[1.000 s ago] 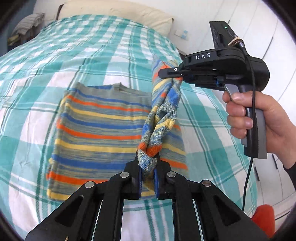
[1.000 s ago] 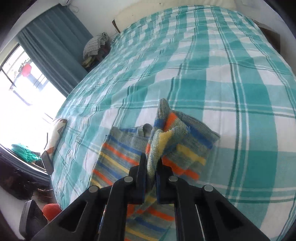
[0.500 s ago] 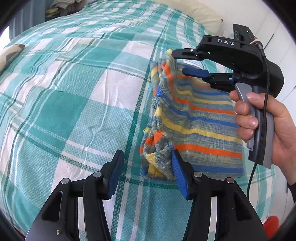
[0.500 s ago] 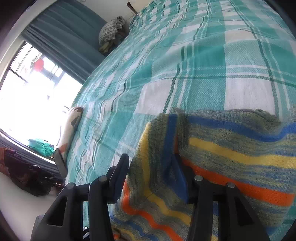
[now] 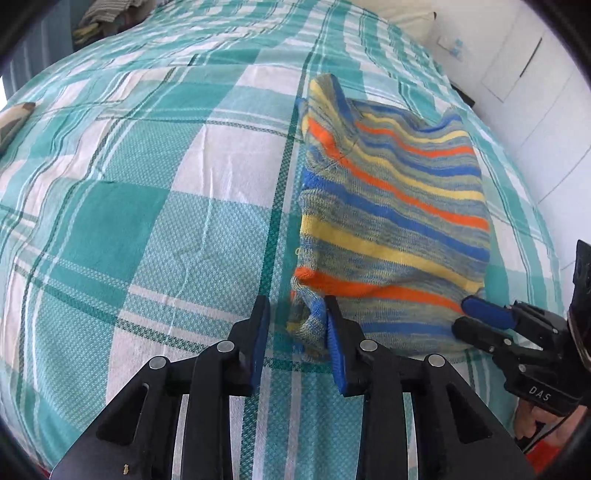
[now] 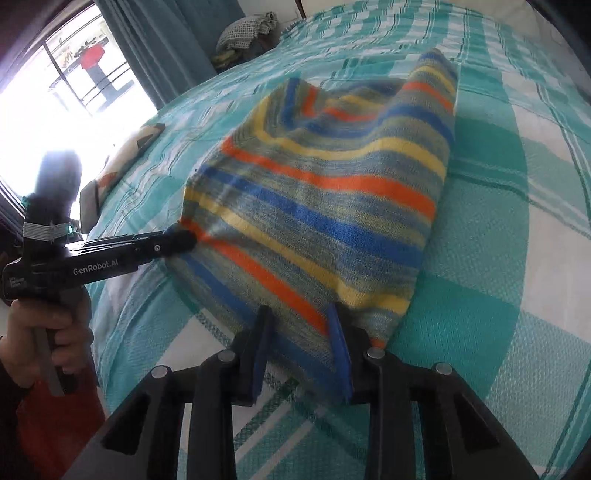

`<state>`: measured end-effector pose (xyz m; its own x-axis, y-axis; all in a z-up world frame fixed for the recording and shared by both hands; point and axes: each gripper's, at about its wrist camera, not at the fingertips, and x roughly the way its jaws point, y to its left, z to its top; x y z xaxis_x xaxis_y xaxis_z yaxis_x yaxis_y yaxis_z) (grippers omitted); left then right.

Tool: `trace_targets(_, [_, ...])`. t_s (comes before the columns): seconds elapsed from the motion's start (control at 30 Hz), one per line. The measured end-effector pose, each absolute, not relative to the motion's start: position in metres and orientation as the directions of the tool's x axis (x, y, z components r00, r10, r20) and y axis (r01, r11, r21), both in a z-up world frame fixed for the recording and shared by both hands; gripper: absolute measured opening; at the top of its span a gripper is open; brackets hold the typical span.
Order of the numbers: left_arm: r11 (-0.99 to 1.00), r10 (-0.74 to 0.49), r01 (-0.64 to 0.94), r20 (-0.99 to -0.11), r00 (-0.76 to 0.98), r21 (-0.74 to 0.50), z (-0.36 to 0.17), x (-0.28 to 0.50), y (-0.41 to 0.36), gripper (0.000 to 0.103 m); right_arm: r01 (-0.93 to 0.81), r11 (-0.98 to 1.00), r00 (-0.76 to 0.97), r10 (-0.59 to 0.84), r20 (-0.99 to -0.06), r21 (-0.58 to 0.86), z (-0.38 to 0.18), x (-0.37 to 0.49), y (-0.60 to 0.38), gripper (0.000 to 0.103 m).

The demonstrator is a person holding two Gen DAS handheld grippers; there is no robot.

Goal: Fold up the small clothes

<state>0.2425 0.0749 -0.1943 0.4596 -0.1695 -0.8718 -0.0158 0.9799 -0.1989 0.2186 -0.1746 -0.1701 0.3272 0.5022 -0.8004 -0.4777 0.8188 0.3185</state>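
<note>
Two black two-finger grippers with blue pads worked at the near edge of one folded garment. The left gripper (image 5: 297,341) had its jaws spread apart, with the bunched lower-left corner of the striped knit garment (image 5: 391,206) lying between the fingers but not pinched. The right gripper (image 6: 301,350) was likewise parted, its fingers straddling the lower edge of the same knit piece without clamping it; in the left wrist view its blue-tipped finger (image 5: 485,314) rested just beside the garment's lower-right corner. From the right wrist view, the left gripper (image 6: 181,240) reached in from the side, its tip touching the fabric's left corner, a hand (image 6: 48,332) wrapped around its handle.

That garment, banded in orange, yellow, blue and grey-green, lay folded into a rough rectangle on the teal-and-white plaid bedspread (image 5: 147,206), its far corners slightly raised. Beyond it were a teal curtain (image 6: 159,48) beside a bright window (image 6: 70,92), and a heap of clothes (image 6: 247,33) near the bed's far end.
</note>
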Motion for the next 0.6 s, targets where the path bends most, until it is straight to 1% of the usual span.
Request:
trace_targets(0.07, [0.985, -0.138, -0.031, -0.88, 0.454, -0.171, -0.188, 0.235, 0.08, 0.059, -0.442, 0.845, 0.356, 0.473, -0.806, 0.301, -0.163, 0.214, -0.175, 0.033])
trace_targets(0.13, [0.987, -0.118, -0.043, -0.88, 0.46, -0.154, -0.181, 0.223, 0.089, 0.066, -0.405, 0.86, 0.372, 0.464, -0.804, 0.309, -0.155, 0.208, -0.178, 0.042])
trace_targets(0.17, [0.987, -0.119, -0.04, -0.88, 0.461, -0.155, -0.177, 0.219, 0.092, 0.066, -0.398, 0.863, 0.376, 0.462, -0.803, 0.31, -0.151, 0.204, -0.18, 0.051])
trace_targets(0.2, [0.987, -0.124, -0.034, -0.877, 0.464, -0.158, -0.172, 0.217, 0.095, 0.066, -0.395, 0.868, 0.382, 0.453, -0.805, 0.301, -0.146, 0.199, -0.183, 0.055])
trace_targets(0.23, [0.986, -0.132, -0.026, -0.871, 0.473, -0.164, -0.167, 0.218, 0.096, 0.066, -0.398, 0.87, 0.389, 0.448, -0.805, 0.292, -0.141, 0.196, -0.185, 0.056])
trace_targets(0.33, [0.98, -0.173, 0.009, -0.838, 0.518, -0.196, -0.147, 0.238, 0.094, 0.073, -0.415, 0.873, 0.439, 0.438, -0.785, 0.255, -0.119, 0.195, -0.194, 0.056])
trace_targets(0.43, [0.981, -0.185, 0.053, -0.817, 0.546, -0.186, -0.137, 0.274, 0.078, 0.073, -0.437, 0.87, 0.477, 0.439, -0.761, 0.229, -0.098, 0.214, -0.186, 0.055])
trace_targets(0.53, [0.995, -0.097, 0.038, -0.845, 0.526, -0.09, -0.152, 0.311, 0.063, 0.073, -0.457, 0.863, 0.497, 0.448, -0.743, 0.215, -0.089, 0.25, -0.175, 0.055])
trace_targets(0.6, [0.999, -0.04, 0.013, -0.871, 0.489, -0.039, -0.172, 0.326, 0.06, 0.073, -0.449, 0.867, 0.497, 0.445, -0.745, 0.218, -0.095, 0.274, -0.166, 0.055])
